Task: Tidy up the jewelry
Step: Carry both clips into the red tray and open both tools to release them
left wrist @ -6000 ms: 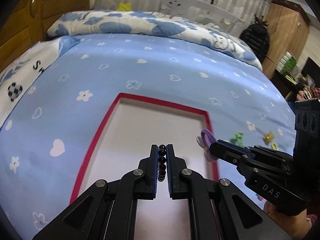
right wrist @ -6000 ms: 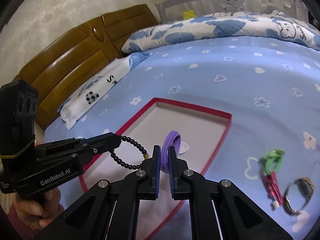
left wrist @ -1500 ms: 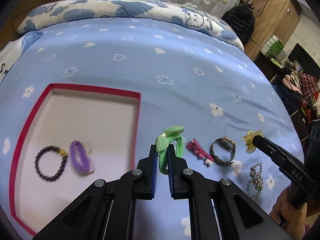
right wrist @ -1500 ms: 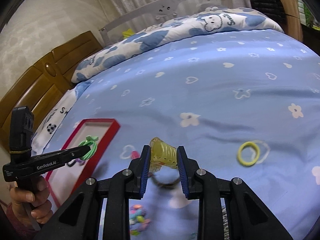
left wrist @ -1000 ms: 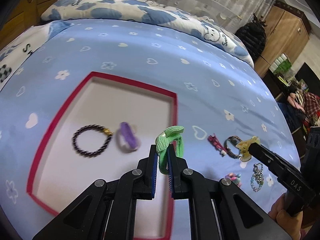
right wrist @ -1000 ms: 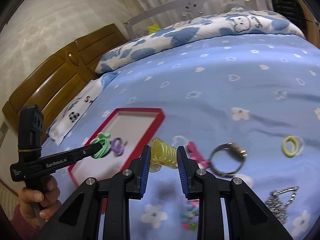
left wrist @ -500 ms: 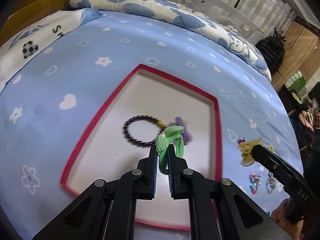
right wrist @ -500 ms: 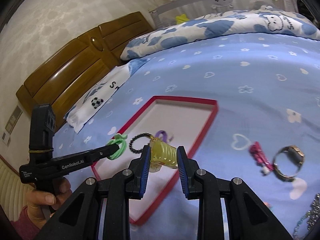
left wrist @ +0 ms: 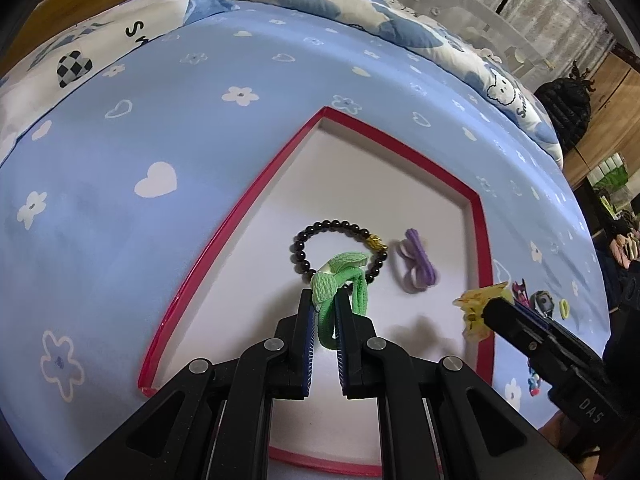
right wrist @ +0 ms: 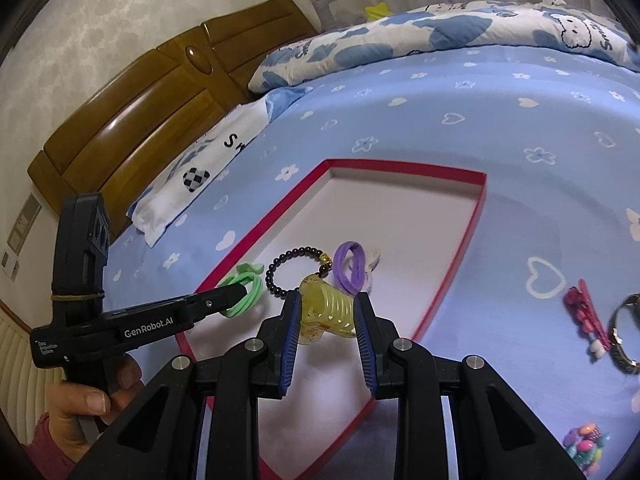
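A red-rimmed tray (left wrist: 224, 224) (right wrist: 476, 216) with a white floor lies on the blue bedspread. In it lie a black bead bracelet (left wrist: 316, 229) (right wrist: 294, 254) and a purple hair tie (left wrist: 418, 260) (right wrist: 347, 267). My left gripper (left wrist: 323, 304) (right wrist: 240, 291) is shut on a green hair tie (left wrist: 340, 280) (right wrist: 243, 292) and holds it over the tray's near part, close to the bracelet. My right gripper (right wrist: 327, 312) (left wrist: 494, 310) is shut on a yellow claw clip (right wrist: 328, 308) (left wrist: 478, 308), above the tray's near right edge.
On the bedspread right of the tray lie a red hair clip (right wrist: 585, 312), a wristwatch (right wrist: 624, 336) (left wrist: 542, 302), a multicoloured bead piece (right wrist: 582, 446) and a small yellow ring (left wrist: 563, 307). Pillows and a wooden headboard (right wrist: 132, 120) stand at the far side.
Both grippers have moved left and come lower over the tray with their items still held. The tray and the bracelet now look larger and closer.
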Motion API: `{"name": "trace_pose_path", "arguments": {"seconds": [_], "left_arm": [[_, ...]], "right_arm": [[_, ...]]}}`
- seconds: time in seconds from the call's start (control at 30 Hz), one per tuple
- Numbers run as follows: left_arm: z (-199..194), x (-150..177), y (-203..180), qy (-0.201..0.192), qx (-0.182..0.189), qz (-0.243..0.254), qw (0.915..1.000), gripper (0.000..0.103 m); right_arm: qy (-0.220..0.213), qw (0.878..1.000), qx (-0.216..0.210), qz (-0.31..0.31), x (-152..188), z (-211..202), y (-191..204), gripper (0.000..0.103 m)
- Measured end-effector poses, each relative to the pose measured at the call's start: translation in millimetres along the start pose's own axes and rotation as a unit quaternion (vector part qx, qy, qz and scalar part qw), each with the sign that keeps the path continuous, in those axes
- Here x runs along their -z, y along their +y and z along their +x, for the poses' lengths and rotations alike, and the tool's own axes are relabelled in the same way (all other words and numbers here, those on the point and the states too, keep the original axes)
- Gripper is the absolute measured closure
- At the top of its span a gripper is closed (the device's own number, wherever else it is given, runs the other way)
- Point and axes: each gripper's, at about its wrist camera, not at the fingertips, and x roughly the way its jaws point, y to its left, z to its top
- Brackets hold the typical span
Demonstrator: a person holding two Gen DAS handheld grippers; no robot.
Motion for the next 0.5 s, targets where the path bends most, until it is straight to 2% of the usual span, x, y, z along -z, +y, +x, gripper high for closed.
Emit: {"name": "trace_pose_path", "arguments": {"seconds": [0.37,0.5], "left_arm": [[24,-3,4,0.017,-0.014,-0.006,0.9997,0.094],[28,-4,5,0.018,-0.015,-0.008,0.9997,0.089]], "right_arm": [[0.034,0.999,0.014,-0.009,2,31,-4,0.076],[0.038,0.999,0.016,-0.012,3,34,-5,0.075]]}}
